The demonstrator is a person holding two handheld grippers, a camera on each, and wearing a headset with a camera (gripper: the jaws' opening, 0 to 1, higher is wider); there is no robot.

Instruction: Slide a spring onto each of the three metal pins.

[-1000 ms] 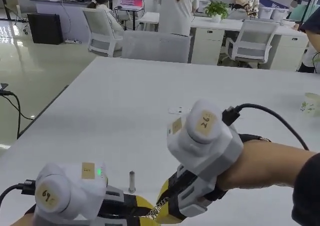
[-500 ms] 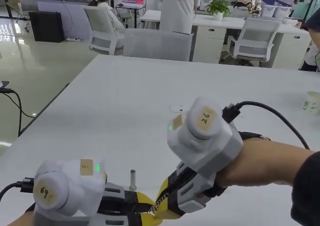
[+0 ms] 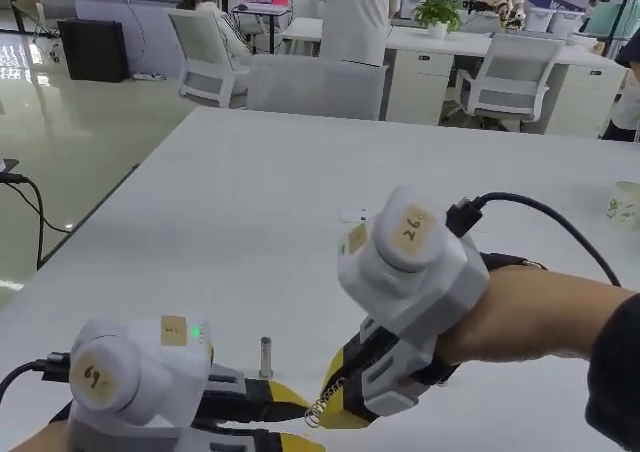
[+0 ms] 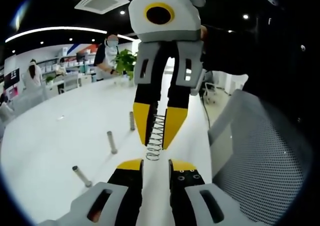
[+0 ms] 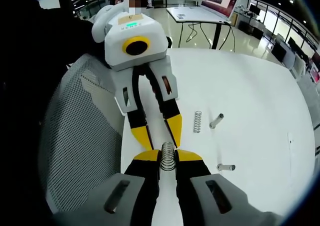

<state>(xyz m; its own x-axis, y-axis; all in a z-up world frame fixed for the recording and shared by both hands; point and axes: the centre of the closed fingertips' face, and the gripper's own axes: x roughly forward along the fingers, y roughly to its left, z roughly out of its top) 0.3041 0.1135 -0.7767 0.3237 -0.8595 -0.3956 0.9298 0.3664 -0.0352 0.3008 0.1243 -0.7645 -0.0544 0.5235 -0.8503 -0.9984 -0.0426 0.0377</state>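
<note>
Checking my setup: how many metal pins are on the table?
3, all bare, in a row in the left gripper view: near pin, middle pin, far pin.

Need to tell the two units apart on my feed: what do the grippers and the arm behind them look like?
Both have bulky white housings and black jaws with yellow tips. The right gripper carries a round tan 26 sticker and a black cable; the left gripper carries a 69 sticker and a green light. A dark sleeve shows on the right arm.
</note>
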